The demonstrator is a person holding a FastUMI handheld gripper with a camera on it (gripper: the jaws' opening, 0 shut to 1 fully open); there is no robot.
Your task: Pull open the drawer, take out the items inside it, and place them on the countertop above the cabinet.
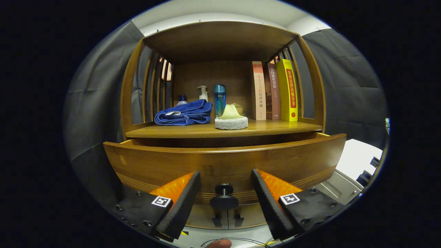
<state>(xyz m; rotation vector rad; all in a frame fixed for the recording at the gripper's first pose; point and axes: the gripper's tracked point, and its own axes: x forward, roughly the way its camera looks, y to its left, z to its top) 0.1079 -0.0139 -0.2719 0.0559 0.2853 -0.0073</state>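
We judged the drawer-opening step nearly finished: the drawer (pixel 224 165) stood pulled out from the cabinet, its dark knob (pixel 224 190) lying between the fingers of our tool (pixel 225 187), which were spread wide and touched nothing. The drawer's inside was hidden behind its front panel, so we could not tell what items lay there. Next we would need to rise over the front and reach down in. On the desk (pixel 224 130) above, a blue towel (pixel 184 113), a sponge (pixel 231 119), bottles and upright books (pixel 274 91) crowded the landing space.
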